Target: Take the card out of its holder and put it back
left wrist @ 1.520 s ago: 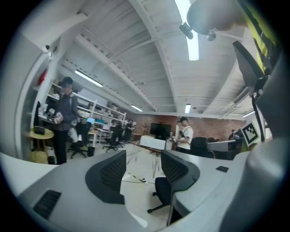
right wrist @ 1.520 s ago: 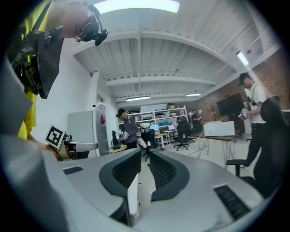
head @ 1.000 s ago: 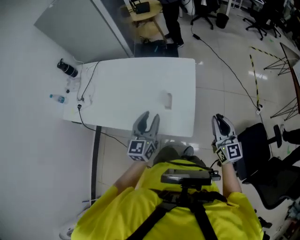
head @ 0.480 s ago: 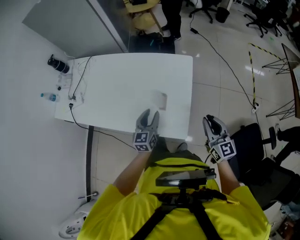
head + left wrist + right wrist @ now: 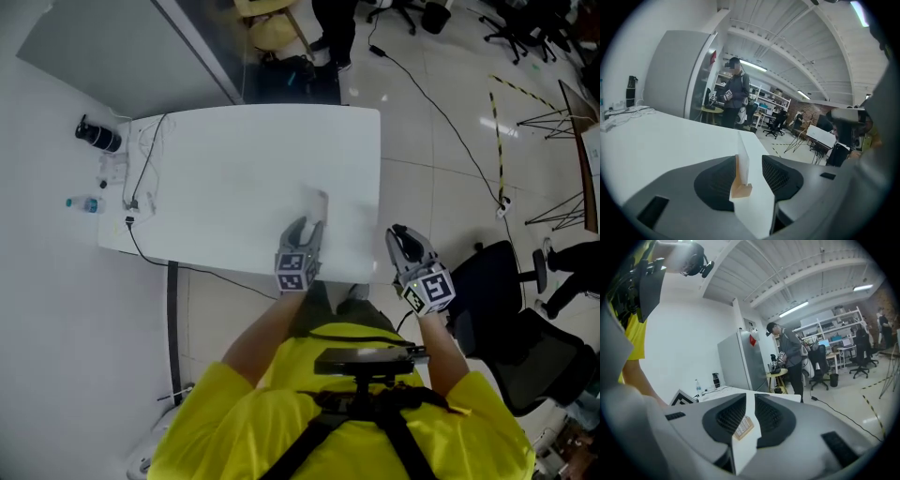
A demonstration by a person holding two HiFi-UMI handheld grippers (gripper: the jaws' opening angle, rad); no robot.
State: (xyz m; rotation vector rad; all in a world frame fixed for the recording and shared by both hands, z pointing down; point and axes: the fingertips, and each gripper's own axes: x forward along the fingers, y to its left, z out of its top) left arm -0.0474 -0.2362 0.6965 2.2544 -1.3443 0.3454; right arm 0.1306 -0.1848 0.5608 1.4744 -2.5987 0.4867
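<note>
Since a second ago your left gripper has come forward over the near edge of the table, and its tips are now just before the card. Its jaws stand apart and hold nothing. In the left gripper view the card stands upright in its small wooden holder, edge-on to you and lined up with the gap.

Go a little more forward, and I think also a little higher, so that the pads meet the flat faces of the card above the wood and not the holder itself. Close gently, then pull straight up along the slot. The holder looks light and may rise with the card.

Your right gripper hangs beside the table, off its right edge. Its jaws are only a narrow slit apart, with nothing in it, so it could steady the holder.

Nothing stands between the left tips and the card. The card is near the right edge of the table, so a sideways push could send it off. The black flask, the water bottle and the cables lie well apart at the far left. An office chair stands on your right.
</note>
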